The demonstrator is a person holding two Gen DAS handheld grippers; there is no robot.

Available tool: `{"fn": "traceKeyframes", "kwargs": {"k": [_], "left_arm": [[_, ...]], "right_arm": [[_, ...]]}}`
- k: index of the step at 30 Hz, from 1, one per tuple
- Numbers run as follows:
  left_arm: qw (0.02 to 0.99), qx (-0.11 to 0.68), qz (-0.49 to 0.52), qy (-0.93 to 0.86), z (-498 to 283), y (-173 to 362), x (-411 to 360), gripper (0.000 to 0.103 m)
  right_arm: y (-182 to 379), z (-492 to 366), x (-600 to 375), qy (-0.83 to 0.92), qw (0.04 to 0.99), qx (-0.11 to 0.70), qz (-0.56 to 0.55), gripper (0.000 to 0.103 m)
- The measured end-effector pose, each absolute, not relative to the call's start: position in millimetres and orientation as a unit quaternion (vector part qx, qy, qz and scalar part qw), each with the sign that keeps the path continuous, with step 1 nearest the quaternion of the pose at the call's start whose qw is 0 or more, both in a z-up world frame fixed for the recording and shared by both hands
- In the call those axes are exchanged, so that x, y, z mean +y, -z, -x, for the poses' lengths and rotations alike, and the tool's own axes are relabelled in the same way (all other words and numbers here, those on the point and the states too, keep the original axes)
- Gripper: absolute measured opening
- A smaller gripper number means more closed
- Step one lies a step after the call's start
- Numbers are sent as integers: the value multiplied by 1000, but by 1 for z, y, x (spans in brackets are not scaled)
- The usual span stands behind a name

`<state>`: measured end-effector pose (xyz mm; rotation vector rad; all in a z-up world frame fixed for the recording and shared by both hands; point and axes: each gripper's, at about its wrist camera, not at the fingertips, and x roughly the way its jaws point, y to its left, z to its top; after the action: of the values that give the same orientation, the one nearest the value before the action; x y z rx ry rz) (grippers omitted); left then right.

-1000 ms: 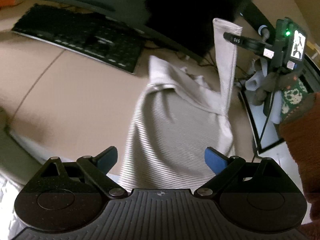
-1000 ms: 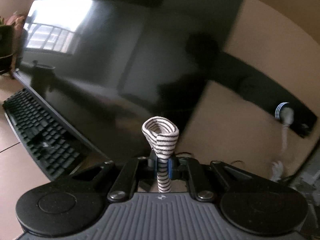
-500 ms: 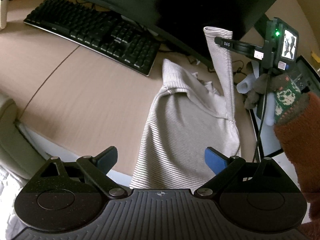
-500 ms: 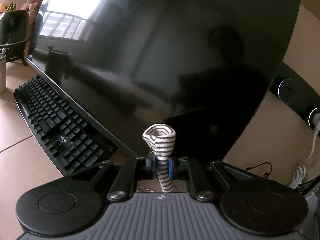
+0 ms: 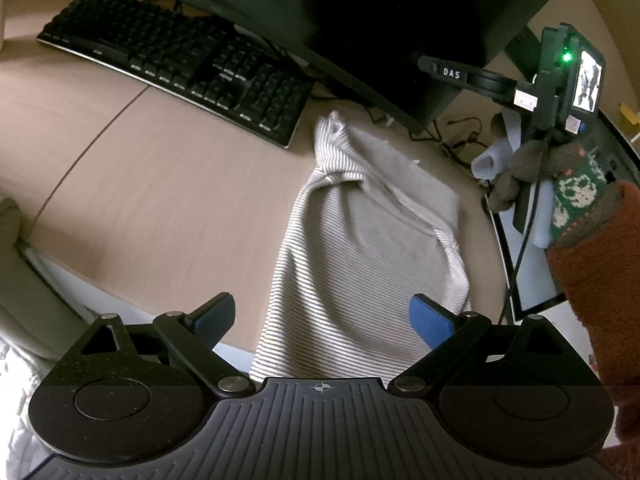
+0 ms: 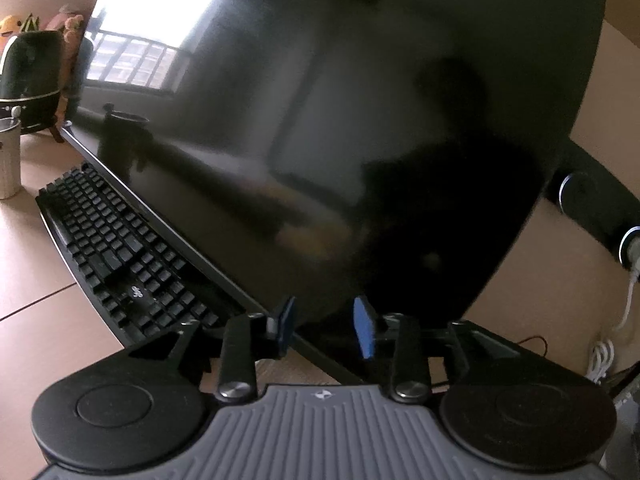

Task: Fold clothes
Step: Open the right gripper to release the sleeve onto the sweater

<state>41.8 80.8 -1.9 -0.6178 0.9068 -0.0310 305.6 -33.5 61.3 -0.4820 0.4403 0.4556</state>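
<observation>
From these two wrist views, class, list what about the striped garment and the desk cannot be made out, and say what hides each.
- Striped garment: left wrist view, near hem hidden behind the left gripper body.
- Same garment: absent from the right wrist view, which faces the monitor.
- Keyboard: key legends too small.
- Monitor: stand hidden by the screen and the right gripper.
</observation>
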Motion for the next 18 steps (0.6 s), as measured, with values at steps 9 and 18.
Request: {"fn": "traceKeyframes", "kwargs": {"k": [9,18], "left_arm": [[852,434,291,21,-43,2,79,97],[830,487,253,102,-92,14,52,97]], "right_arm": [[-57,-301,-39,-224,920,225,232,36],[-50,-268,-119,-173,941,250,150,46]]}}
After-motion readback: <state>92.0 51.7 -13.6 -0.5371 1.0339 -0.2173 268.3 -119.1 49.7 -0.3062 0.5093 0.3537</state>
